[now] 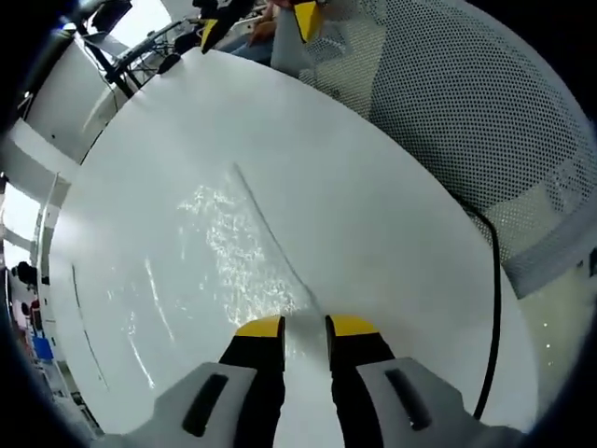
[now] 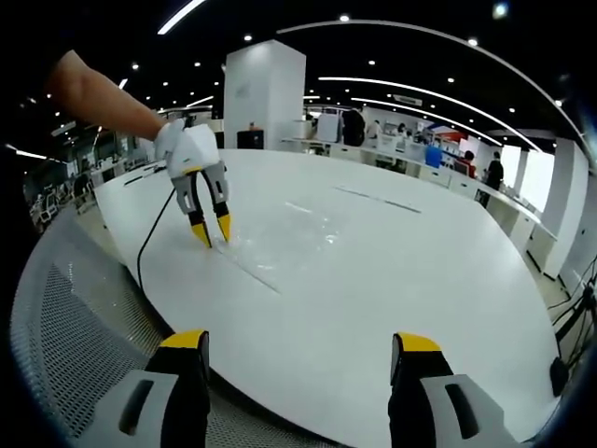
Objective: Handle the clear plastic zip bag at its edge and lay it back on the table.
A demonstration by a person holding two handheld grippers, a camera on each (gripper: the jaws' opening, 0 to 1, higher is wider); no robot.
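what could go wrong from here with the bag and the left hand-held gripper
The left hand-held gripper sits at the edge of the clear zip bag, which lies flat on the white table; slick film could slip free or crumple. The cable trailing off the table edge might snag.

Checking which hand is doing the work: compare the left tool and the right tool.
The left tool has its yellow-tipped jaws close together at the edge of the clear zip bag on the white table; the right tool has its jaws wide apart, holding nothing. The left one is down at the table; the right hangs back near the table's edge. Both have yellow tips.
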